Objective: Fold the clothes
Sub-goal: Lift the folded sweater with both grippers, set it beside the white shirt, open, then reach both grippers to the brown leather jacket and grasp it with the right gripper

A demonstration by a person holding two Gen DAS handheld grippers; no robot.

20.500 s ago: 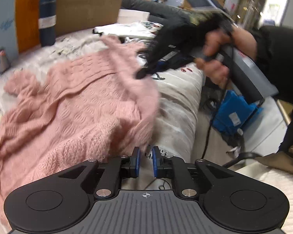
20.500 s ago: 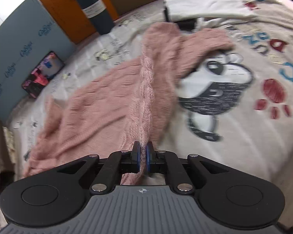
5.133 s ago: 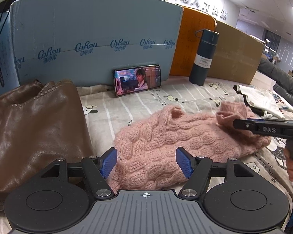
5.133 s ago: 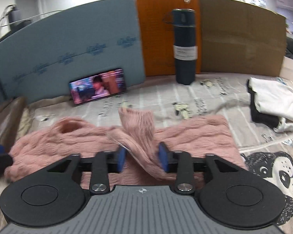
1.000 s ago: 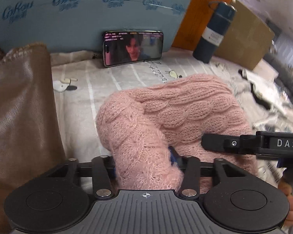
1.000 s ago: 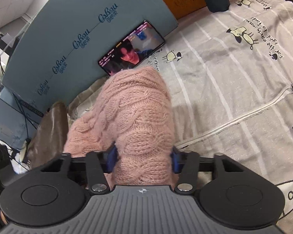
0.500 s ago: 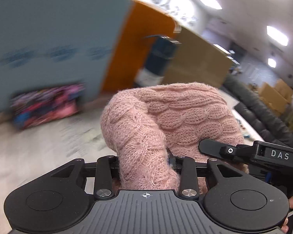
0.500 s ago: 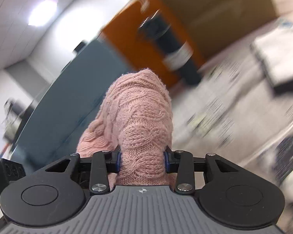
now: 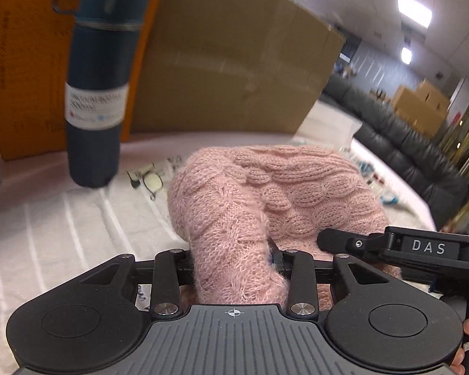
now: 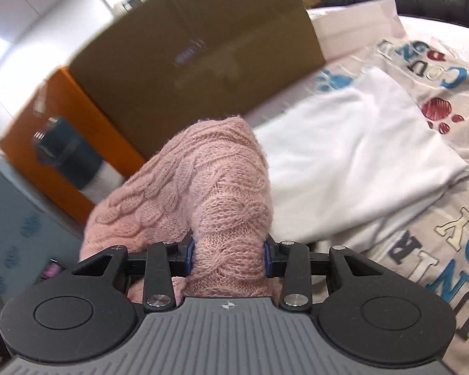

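- While the bed (image 10: 447,215) with its printed cover spreads below, the views have swung within the last second: the phone and blue board behind have gone from the left wrist view, and the brown cardboard (image 9: 234,72) and a folded white garment (image 10: 353,156) now fill the background. I judge this a carry toward the white garment — not a fold in progress.
- Bundled into a thick roll, the pink sweater (image 9: 265,206) is off the bed, slung between the two grippers; five seconds ago it lay spread flat on the cover with both grippers wide apart around it.
- Its look: chunky cable knit, fuzzy, soft, doubled over so a rounded hump rises ahead of each camera. Loose ends, if any, hang out of sight below.
- Left gripper (image 9: 231,262) — pinching a fat fold of the sweater, its fingers pushed apart by the bulk.
- Right gripper (image 10: 228,253) likewise clamps a fat fold, blue pads pressed into the knit; its body also shows at the right of the left wrist view.
- For the task, the folding of this piece looks about done; setting it down without the roll slumping is what remains, in my judgement.
- A dark blue flask (image 9: 100,81) stands by the cardboard, well apart.
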